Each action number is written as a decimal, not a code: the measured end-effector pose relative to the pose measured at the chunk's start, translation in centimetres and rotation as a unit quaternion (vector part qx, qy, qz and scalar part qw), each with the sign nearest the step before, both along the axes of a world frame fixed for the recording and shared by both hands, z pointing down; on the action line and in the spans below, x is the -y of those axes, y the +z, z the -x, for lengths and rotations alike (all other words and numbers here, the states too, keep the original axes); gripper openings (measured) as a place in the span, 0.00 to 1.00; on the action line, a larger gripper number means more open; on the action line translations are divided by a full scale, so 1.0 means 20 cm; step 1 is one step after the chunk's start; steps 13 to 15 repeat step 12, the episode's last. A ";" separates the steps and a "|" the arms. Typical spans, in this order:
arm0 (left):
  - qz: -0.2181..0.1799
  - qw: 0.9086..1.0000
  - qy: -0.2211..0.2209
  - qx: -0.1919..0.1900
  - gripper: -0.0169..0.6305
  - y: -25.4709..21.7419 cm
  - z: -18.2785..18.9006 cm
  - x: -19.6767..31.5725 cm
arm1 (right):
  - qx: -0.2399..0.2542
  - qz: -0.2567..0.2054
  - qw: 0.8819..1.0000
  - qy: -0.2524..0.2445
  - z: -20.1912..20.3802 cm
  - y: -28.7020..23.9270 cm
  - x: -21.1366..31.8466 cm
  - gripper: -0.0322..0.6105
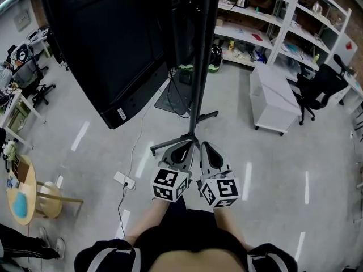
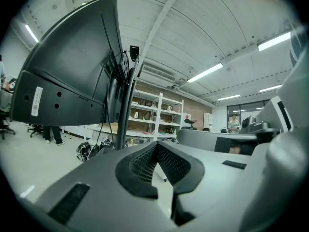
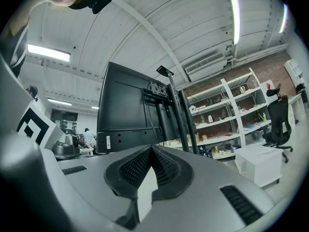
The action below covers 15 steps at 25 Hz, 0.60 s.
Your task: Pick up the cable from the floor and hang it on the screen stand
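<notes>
Your grippers rest empty in front of the screen stand [image 1: 197, 67].
Head view: left gripper [image 1: 183, 149] and right gripper [image 1: 210, 152] sit paired at its base, likely a neutral pose. A cable [image 1: 136, 146] lies on the floor [image 1: 261, 169] left of it. The sticker [image 1: 121, 113] on the screen [image 1: 102, 44] is unreadable. Left gripper view: fingers [image 2: 140, 166] closed, empty. Right gripper view: likewise closed.

The left forearm [image 1: 142, 232] and right forearm [image 1: 231, 229] reach forward side by side. The left tongs [image 1: 189, 144] and right tongs [image 1: 205, 146] point level, close beside each other. Each pair of jaws is pressed together tip to tip, with nothing between them
</notes>
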<state>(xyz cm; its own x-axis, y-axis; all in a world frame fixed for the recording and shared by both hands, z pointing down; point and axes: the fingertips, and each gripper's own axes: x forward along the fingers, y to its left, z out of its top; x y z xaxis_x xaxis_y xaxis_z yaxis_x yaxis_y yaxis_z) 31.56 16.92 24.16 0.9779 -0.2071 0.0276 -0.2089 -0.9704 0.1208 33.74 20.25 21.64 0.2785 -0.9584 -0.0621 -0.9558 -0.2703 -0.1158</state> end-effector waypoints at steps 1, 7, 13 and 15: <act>0.000 1.000 0.004 0.003 0.04 0.01 -0.01 0.00 | 0.000 0.002 1.000 0.002 0.00 0.01 0.00 0.08; 0.002 1.000 0.019 0.013 0.04 0.03 -0.06 -0.05 | 0.001 0.001 1.000 0.013 -0.04 0.00 -0.06 0.08; 0.006 0.999 0.026 0.019 0.04 0.06 -0.08 -0.11 | 0.001 0.006 1.000 0.018 -0.06 0.01 -0.11 0.08; 0.006 0.999 0.026 0.019 0.04 0.06 -0.08 -0.11 | 0.001 0.006 1.000 0.018 -0.06 0.01 -0.11 0.08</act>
